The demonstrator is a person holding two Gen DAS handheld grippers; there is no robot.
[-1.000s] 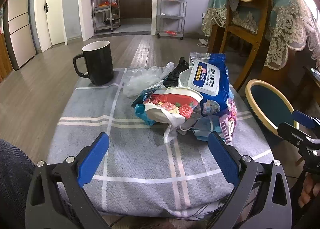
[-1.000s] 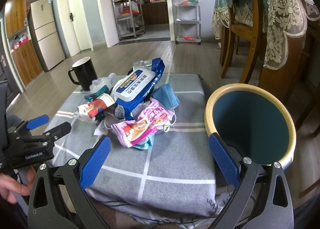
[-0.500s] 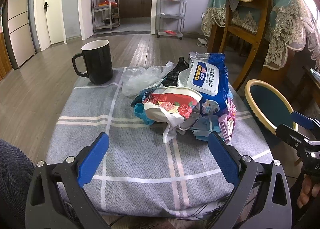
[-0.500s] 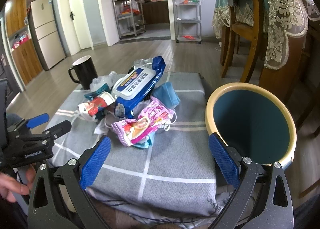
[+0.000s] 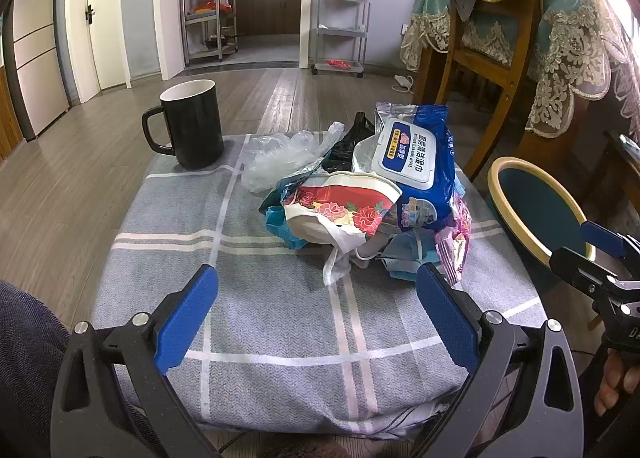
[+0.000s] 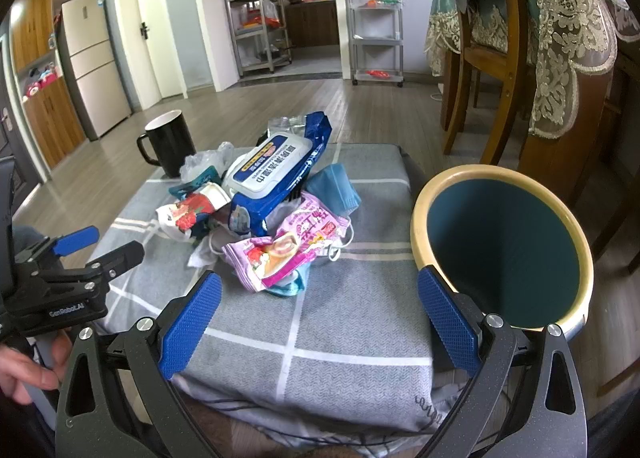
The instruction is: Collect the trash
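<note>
Trash pile [image 5: 360,194] unmoved; both grippers' fingers [image 5: 188,312] [image 6: 192,318] stay wide, nudged slightly closer.

Black tongs [image 5: 316,298], blue textured pads [image 6: 191,324] (perhaps rubber), silver screws.

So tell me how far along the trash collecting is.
Nothing looks done: the bin appears empty. Nothing is in hand either; the left gripper and right gripper are both open, short of the pile. Left: the wet wipes pack, pink wrapper, paper bowl and the rest.

"GenRobot.AI" on left gripper [image 6: 76,246]; Chinese lettering on wipes pack [image 6: 276,174].
</note>
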